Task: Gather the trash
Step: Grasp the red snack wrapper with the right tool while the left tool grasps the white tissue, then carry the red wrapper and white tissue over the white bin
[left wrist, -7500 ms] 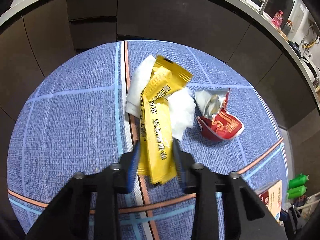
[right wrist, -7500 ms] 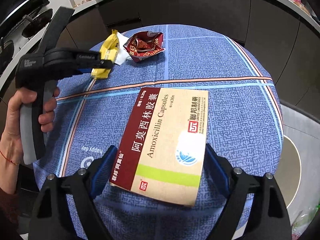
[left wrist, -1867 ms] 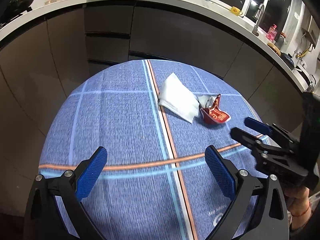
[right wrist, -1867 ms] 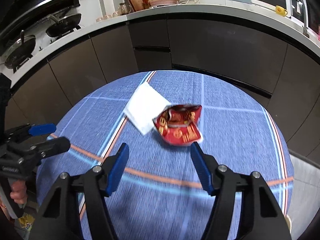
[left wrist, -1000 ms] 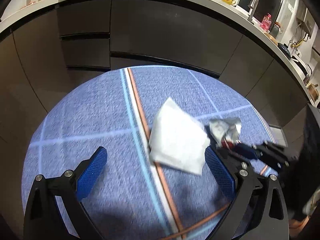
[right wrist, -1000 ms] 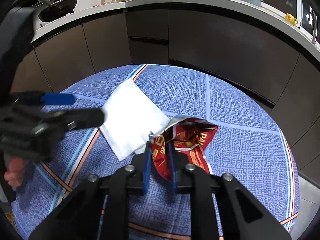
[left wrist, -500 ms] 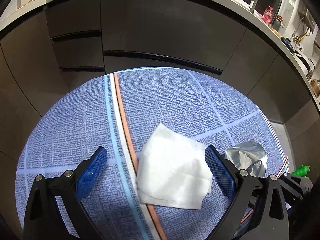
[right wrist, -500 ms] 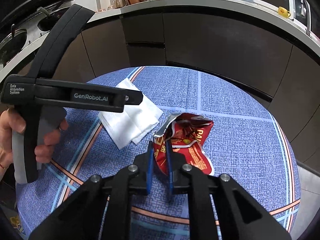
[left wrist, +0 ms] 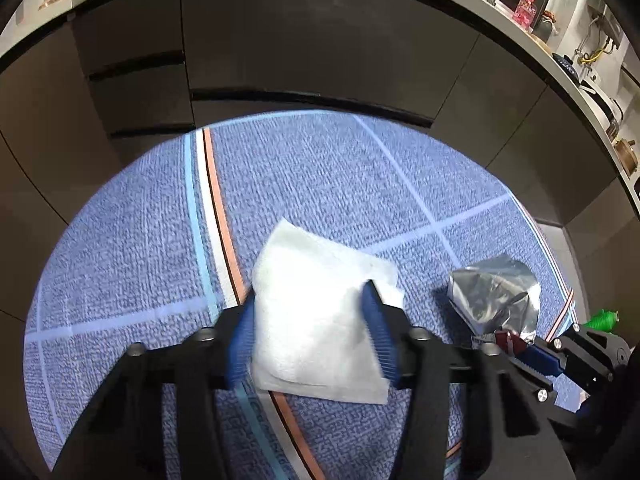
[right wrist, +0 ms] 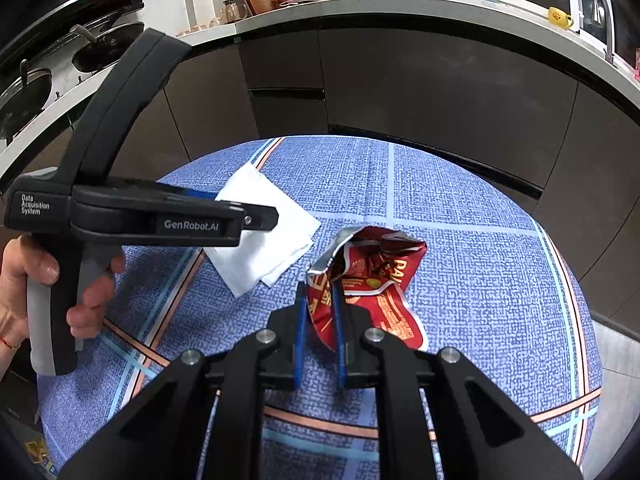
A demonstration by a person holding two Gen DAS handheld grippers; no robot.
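Note:
A folded white napkin [left wrist: 320, 320] lies on the round table's blue cloth [left wrist: 320, 184]. My left gripper [left wrist: 310, 300] has closed in around the napkin, a blue pad at each side of it. It also shows in the right wrist view [right wrist: 260, 216] over the napkin [right wrist: 272, 248]. My right gripper [right wrist: 319, 296] is shut on the edge of a torn red snack wrapper [right wrist: 372, 276] with a silver lining. The wrapper [left wrist: 494, 300] shows at the right in the left wrist view, with the right gripper [left wrist: 516, 350] clamped on it.
Dark kitchen cabinets [right wrist: 400, 80] curve close behind the table. The worktop above holds pans [right wrist: 24, 88], a cutting board, jars and a yellow cup [right wrist: 560, 16]. A green object [left wrist: 602, 318] lies past the table's right edge.
My left gripper has come down over the napkin and its wide-open fingers have closed onto its sides. My right gripper stays shut on the red wrapper, barely moved.

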